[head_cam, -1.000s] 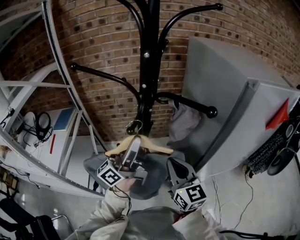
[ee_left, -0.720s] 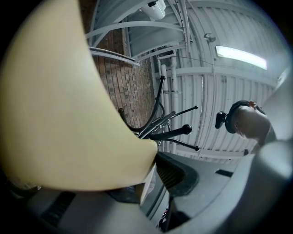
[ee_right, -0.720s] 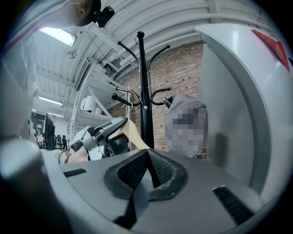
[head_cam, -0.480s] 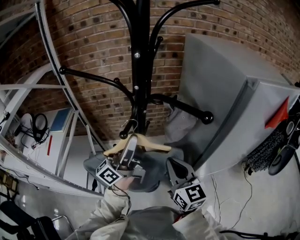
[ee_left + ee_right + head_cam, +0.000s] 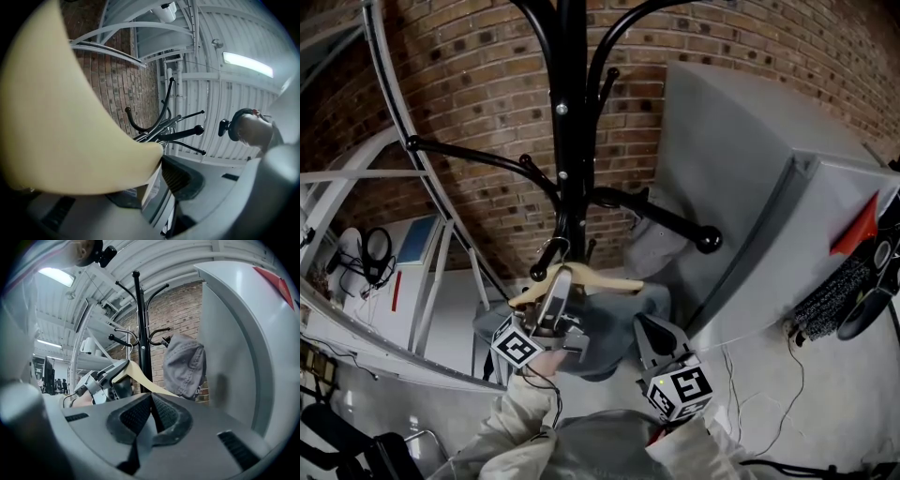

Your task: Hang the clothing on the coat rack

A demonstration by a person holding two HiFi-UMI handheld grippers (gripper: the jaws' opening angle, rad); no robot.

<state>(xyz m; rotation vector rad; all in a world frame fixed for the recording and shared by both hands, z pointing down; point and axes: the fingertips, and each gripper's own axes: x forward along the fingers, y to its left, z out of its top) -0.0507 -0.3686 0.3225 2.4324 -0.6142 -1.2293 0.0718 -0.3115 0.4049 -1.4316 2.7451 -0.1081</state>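
Observation:
The black coat rack (image 5: 565,141) stands against the brick wall. A wooden hanger (image 5: 602,283) carries grey clothing (image 5: 614,330). Its metal hook (image 5: 547,261) sits close to the pole; whether it rests on a peg I cannot tell. My left gripper (image 5: 560,279) points up at the hanger's neck. Its jaws have just been opening, and the hanger (image 5: 61,117) lies between them against one jaw, with a slit showing by the other pad (image 5: 183,178). My right gripper (image 5: 649,326) is at the garment's right edge, its pads meeting at the tips (image 5: 151,399); no cloth shows between them.
Another grey garment (image 5: 652,246) hangs on a lower rack arm (image 5: 675,217). A large grey cabinet (image 5: 750,187) stands close on the right. White metal framing (image 5: 398,112) curves past on the left, with headphones (image 5: 375,251) on a white shelf behind it.
The head view has swung, so the rack sits further left in the picture. The hanger and both grippers stay about where they were.

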